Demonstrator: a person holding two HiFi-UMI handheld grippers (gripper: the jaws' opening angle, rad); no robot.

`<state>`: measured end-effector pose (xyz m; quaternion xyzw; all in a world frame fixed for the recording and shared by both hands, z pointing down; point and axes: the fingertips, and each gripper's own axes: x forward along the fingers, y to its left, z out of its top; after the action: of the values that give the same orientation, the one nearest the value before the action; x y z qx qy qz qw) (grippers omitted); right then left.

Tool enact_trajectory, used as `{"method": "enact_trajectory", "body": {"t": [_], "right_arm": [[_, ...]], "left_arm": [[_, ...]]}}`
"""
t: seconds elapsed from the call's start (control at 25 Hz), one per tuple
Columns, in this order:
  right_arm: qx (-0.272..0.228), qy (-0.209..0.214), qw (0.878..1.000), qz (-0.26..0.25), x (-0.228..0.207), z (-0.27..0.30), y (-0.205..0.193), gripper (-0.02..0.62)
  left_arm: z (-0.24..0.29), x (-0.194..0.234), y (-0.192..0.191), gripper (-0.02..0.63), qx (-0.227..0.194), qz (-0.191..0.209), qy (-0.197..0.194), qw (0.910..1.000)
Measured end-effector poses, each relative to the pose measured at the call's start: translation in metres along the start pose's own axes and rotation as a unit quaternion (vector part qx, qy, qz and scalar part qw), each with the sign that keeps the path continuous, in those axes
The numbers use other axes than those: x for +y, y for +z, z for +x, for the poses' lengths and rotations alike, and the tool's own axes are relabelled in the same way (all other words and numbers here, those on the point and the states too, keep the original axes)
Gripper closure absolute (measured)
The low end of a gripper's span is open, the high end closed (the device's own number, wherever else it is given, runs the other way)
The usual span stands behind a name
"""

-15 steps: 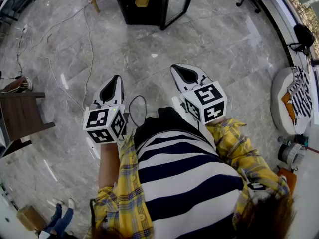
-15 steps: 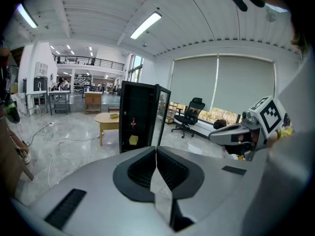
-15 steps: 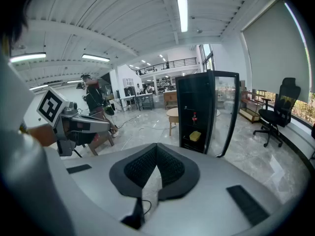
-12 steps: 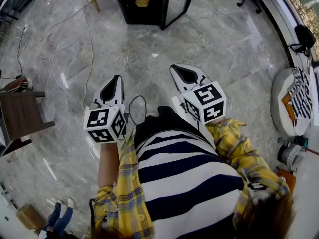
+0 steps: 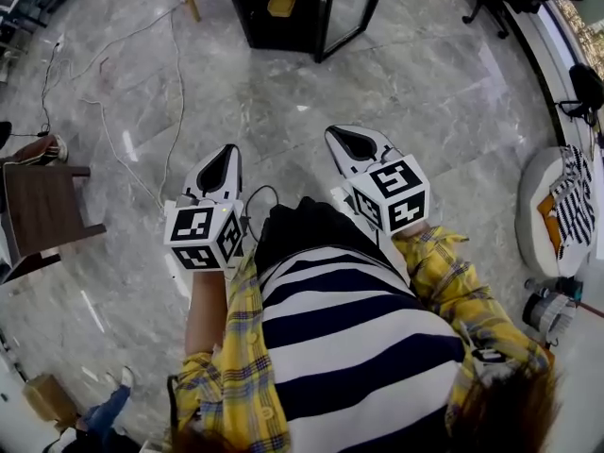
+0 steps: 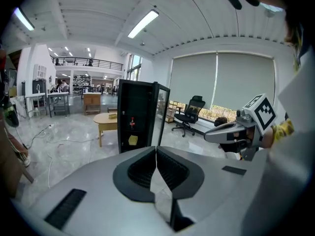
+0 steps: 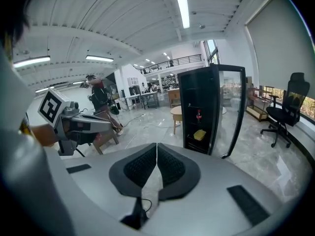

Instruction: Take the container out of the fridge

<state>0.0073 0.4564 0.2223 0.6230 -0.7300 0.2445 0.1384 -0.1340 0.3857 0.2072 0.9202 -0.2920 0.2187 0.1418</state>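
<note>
1. Currently the person is standing on a wide grey marble floor (image 5: 425, 92), well apart from the fridge. The approach step is in hand; nothing of the fetching has begun.
2. A black fridge (image 5: 274, 12) is standing at the top of the head view, and its glass door (image 5: 357, 3) is hanging open to the right, so no door handling looks needed.
3. A dark chair (image 5: 38, 210) is sitting off to the person's left, and a loose cable (image 5: 104, 130) is trailing across the floor between it and the fridge. My reading is that the cable is lying clear of the straight path.
4. The left gripper (image 5: 226, 152) is being held low in front of the body, jaws pressed together with nothing between them.
5. The right gripper (image 5: 351, 138) is being held just beside it, likewise closed tip to tip and carrying nothing.
6. The container (image 5: 281, 3), small and yellow, is resting on a lower shelf inside the fridge. It looks like a shallow tub, though at this range its lid and edges are too small to make out.
7. Judging the next move: walking up to the open side, spreading one pair of jaws, then reaching in level with that shelf to take the container by its sides.
</note>
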Motion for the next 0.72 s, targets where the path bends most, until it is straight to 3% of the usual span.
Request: {"method": "enact_trajectory", "body": {"t": [0.36,0.72], "right_arm": [[0.013,0.02,1.0,-0.011,-0.006,0.032,0.006,0.566],[0.02,0.013,0.999,-0.026,-0.023,0.079,0.029,0.565]], "left_arm": [[0.024,0.024,-0.001,0.588,0.008,-0.013,0.013,0.9998],[0.073,0.062,0.014,0.586,0.0,-0.009,0.016,0.9998]]}}
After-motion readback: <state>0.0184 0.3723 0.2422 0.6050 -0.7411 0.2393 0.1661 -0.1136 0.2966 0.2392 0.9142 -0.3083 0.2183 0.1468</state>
